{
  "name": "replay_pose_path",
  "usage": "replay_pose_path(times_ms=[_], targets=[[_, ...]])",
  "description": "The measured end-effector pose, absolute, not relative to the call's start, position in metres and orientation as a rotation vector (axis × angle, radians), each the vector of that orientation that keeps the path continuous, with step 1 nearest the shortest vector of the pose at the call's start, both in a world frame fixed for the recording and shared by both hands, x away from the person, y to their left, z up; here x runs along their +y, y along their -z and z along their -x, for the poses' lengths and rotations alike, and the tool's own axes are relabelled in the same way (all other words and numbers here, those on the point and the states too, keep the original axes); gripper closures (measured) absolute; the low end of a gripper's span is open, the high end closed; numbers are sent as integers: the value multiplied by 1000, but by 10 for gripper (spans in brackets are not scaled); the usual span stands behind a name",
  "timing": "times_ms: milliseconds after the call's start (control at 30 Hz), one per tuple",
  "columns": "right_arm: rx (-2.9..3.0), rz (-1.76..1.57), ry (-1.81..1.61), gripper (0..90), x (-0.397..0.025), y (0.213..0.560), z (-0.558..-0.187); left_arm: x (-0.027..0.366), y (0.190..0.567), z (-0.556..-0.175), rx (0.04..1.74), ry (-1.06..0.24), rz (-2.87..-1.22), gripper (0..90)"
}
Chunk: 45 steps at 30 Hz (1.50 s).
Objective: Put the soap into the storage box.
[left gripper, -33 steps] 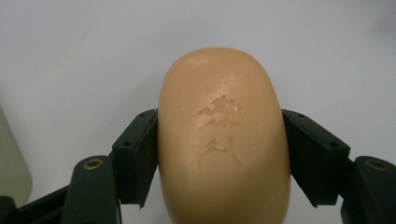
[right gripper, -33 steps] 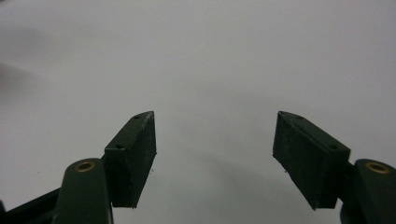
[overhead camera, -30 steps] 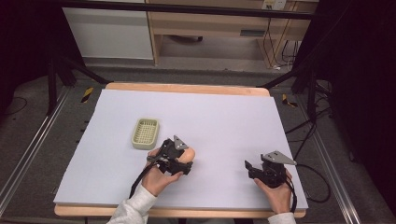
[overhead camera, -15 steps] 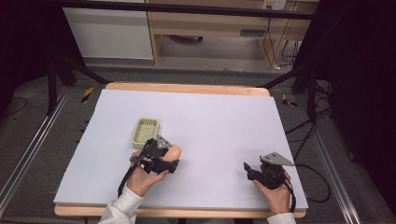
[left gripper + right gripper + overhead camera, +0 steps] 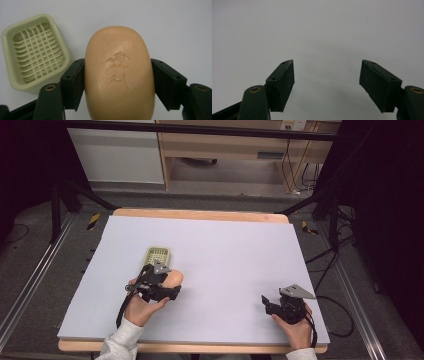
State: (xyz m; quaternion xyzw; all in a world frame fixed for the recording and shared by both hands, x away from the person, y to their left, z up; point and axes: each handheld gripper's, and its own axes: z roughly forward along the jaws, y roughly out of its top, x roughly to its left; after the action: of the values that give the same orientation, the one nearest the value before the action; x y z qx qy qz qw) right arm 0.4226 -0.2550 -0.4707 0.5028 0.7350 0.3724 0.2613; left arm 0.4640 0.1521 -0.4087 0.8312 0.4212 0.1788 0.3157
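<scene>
Peach soap bar (image 5: 119,75) clamped between black jaws; green slotted soap dish (image 5: 35,51) just beside, upper left

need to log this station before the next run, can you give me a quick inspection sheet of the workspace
surface: table with a pale lilac sheet over a wooden top, bare apart from the job's things
job's things: peach soap bar clamped across its sides; pale green soap dish empty, beside the bar
clutter: nothing seen
grippers: left claw shut on the soap bar, near the dish; right claw open over bare sheet
cables: black cable loops off the table's right edge
surroundings: wooden cabinet behind; dark floor with metal rails
</scene>
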Motion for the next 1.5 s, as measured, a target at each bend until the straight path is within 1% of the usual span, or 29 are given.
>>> replay_pose_path(times_ms=[500,933,1500], targets=[[1989,-1352,-1008,277,-253,470,-424,177,400,-476,1192,-534,-2128,317],[1978,-1346,-1009,272,-254,469,-427,182,406,-491,1243,-556,-2124,317],[1977,-1345,-1010,272,-254,469,-429,182,400,-508,1250,-561,-2110,318]])
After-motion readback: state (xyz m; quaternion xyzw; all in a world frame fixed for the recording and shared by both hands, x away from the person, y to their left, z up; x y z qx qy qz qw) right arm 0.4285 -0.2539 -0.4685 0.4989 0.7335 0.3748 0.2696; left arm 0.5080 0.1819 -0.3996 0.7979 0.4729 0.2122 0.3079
